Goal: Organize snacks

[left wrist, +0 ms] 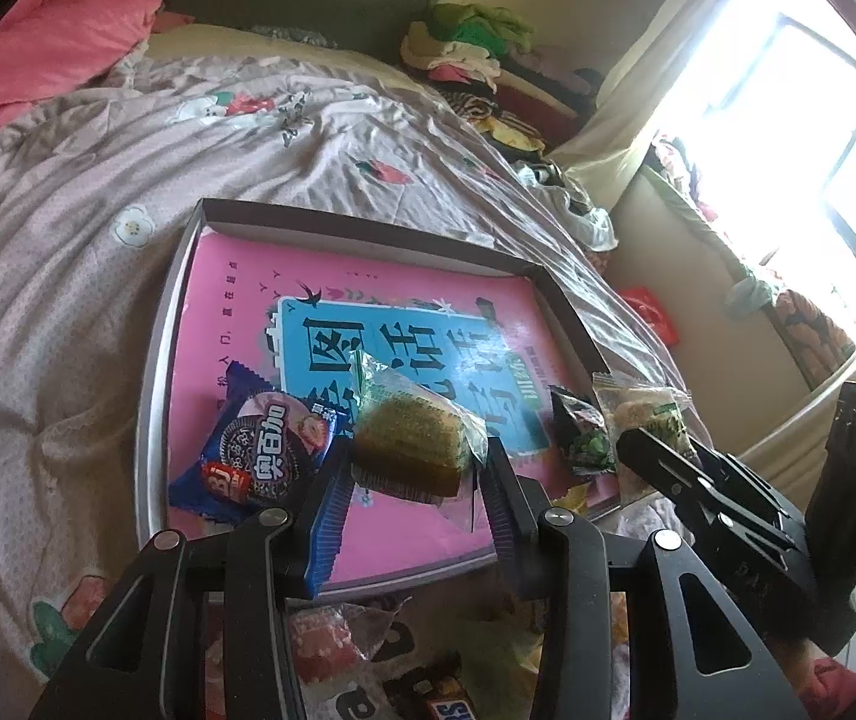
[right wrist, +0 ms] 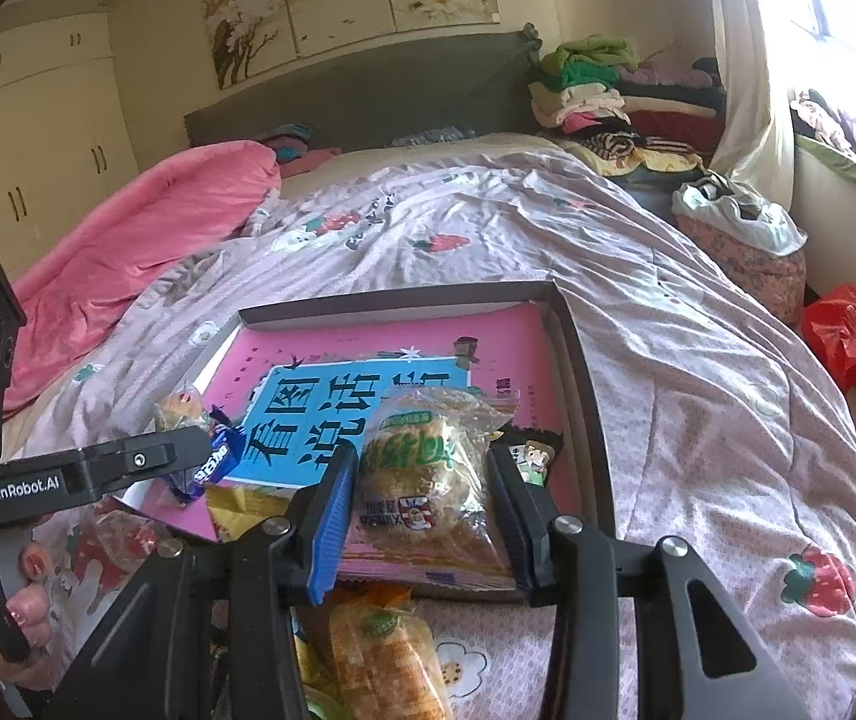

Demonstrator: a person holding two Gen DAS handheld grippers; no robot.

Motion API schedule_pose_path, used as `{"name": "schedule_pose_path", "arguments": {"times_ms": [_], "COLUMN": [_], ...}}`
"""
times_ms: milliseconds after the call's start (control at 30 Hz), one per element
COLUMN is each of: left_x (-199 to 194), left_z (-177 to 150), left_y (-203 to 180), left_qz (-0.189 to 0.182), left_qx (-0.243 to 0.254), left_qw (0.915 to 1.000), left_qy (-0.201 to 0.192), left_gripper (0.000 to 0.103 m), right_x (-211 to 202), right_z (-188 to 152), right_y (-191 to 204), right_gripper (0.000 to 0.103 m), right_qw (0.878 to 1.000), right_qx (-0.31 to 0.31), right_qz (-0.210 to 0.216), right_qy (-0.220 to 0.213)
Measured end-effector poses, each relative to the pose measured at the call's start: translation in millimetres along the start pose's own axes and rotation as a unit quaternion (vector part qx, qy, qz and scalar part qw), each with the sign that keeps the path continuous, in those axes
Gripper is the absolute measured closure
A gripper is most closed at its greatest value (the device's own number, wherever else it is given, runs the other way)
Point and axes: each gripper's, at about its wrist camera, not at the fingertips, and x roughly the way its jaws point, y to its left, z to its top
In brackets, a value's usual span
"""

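two wrapped cakes are clamped, one in each tongs: the left tongs [left wrist: 419, 474] grip a green-wrapped cake [left wrist: 410, 441], the right tongs [right wrist: 422, 495] a clear-wrapped pastry [right wrist: 419, 468], both at lower centre over the shallow box [right wrist: 592, 420].

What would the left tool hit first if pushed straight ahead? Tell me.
The left tool already grips a clear-wrapped cake over the tray. Straight on and downward, that cake would probably meet the pink book lining the tray first, just right of the blue cookie packet; depth is uncertain.
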Motion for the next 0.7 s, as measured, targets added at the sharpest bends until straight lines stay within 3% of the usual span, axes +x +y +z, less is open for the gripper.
{"name": "schedule_pose_path", "arguments": {"times_ms": [700], "left_x": [22], "left_z": [-7], "left_y": [1], "left_qz": [0.016], "left_qx": [0.023], "left_qw": [0.9995], "left_qy": [0.014], "left_gripper": [0.06], "right_x": [27], "right_z": [5], "right_y": [4], "right_gripper": [0.059], "right_qw": [0.999], "right_qx": [-0.011], "right_qz": [-0.012], "right_qy": [0.033]}}
